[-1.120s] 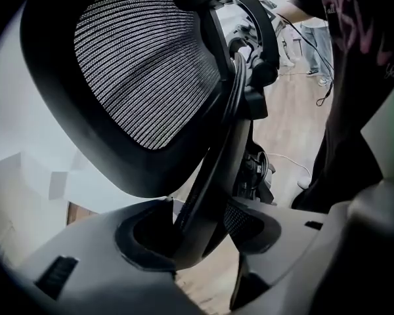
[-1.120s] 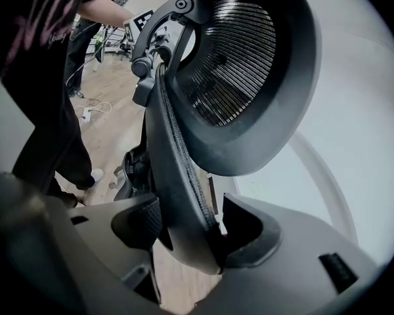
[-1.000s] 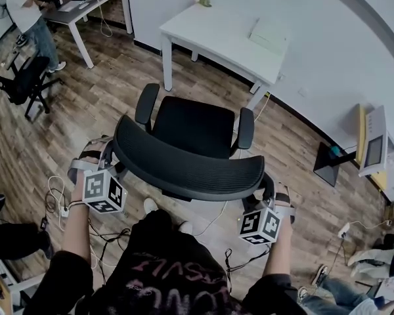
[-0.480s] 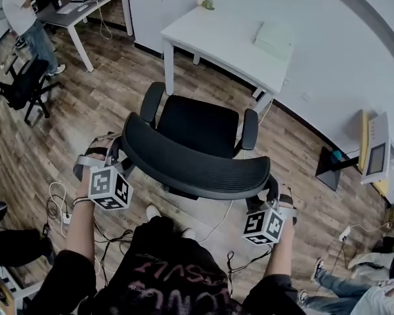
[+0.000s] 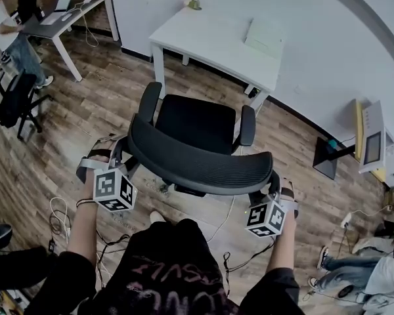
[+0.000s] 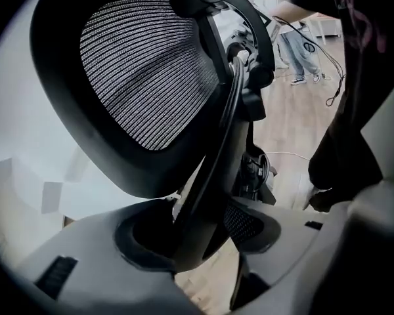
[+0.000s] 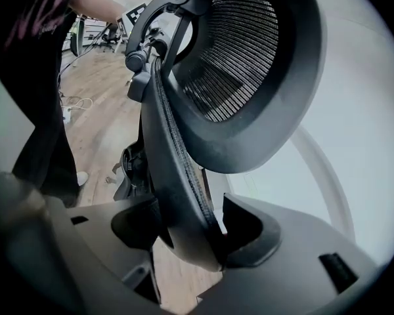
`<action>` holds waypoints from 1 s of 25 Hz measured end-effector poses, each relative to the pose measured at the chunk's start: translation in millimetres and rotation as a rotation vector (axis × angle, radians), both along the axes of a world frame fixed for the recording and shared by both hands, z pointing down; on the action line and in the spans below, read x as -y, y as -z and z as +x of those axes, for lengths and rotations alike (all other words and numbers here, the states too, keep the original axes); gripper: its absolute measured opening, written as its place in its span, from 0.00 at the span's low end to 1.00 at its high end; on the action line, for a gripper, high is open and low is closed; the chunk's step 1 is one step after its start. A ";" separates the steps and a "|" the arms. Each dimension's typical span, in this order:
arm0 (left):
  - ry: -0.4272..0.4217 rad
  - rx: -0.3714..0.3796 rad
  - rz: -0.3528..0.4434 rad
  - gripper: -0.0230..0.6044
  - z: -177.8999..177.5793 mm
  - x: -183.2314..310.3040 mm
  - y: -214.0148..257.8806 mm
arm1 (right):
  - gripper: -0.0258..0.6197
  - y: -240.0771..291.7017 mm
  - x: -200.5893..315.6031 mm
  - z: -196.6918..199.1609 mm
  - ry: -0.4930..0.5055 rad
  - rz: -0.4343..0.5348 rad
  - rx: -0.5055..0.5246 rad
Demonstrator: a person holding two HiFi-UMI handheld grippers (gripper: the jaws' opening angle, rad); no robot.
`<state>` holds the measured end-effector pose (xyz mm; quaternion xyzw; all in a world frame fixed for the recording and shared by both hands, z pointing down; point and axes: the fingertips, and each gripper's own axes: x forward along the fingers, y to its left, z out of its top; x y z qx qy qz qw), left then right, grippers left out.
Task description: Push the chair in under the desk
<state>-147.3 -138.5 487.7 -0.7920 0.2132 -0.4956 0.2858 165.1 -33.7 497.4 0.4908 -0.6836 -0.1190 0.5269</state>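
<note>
A black mesh office chair [image 5: 196, 123] stands on the wood floor, its seat facing the white desk [image 5: 217, 41] just ahead. Its curved backrest [image 5: 197, 161] is nearest me. My left gripper [image 5: 121, 153] is shut on the backrest's left edge, and my right gripper [image 5: 270, 189] is shut on its right edge. The left gripper view has the backrest frame [image 6: 213, 143] pinched between the jaws of the left gripper [image 6: 197, 231]. In the right gripper view the mesh rim [image 7: 177, 169] is clamped in the right gripper [image 7: 190, 231].
A flat box [image 5: 262, 37] lies on the white desk. Cables [image 5: 59, 212] trail on the floor by my feet. A second desk [image 5: 59, 18], a person and another black chair [image 5: 13, 100] are at the far left. A black stand [image 5: 327, 159] sits by the right wall.
The chair has rolled forward toward the white desk, and both grippers have gone with it, still clamped on the backrest. The seat front is now closer to the desk's edge.
</note>
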 end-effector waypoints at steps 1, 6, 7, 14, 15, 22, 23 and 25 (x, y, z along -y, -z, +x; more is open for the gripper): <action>-0.005 -0.002 0.001 0.44 1.9 3.1 0.3 | 0.45 0.1 2.6 1.8 -0.008 -0.001 -0.005; -0.022 -0.003 -0.013 0.44 9.1 12.4 -0.9 | 0.45 -1.5 10.7 9.6 -0.040 -0.003 -0.030; -0.021 -0.004 -0.017 0.44 10.5 14.4 -1.3 | 0.45 -1.9 12.7 11.0 -0.044 -0.003 -0.034; -0.026 0.018 -0.057 0.44 20.8 29.8 -2.9 | 0.45 -3.4 29.3 22.9 -0.052 -0.022 -0.050; -0.029 0.020 -0.059 0.44 22.4 31.9 -2.9 | 0.45 -3.6 31.5 24.6 -0.054 -0.023 -0.051; -0.033 0.028 -0.083 0.44 31.3 55.1 -3.4 | 0.45 -3.1 52.4 33.9 -0.058 -0.022 -0.048; -0.031 0.030 -0.086 0.44 31.6 58.3 -3.3 | 0.45 -2.9 55.4 34.2 -0.059 -0.022 -0.049; -0.026 0.031 -0.087 0.44 31.2 63.2 -4.0 | 0.45 -3.5 60.5 34.0 -0.058 -0.022 -0.049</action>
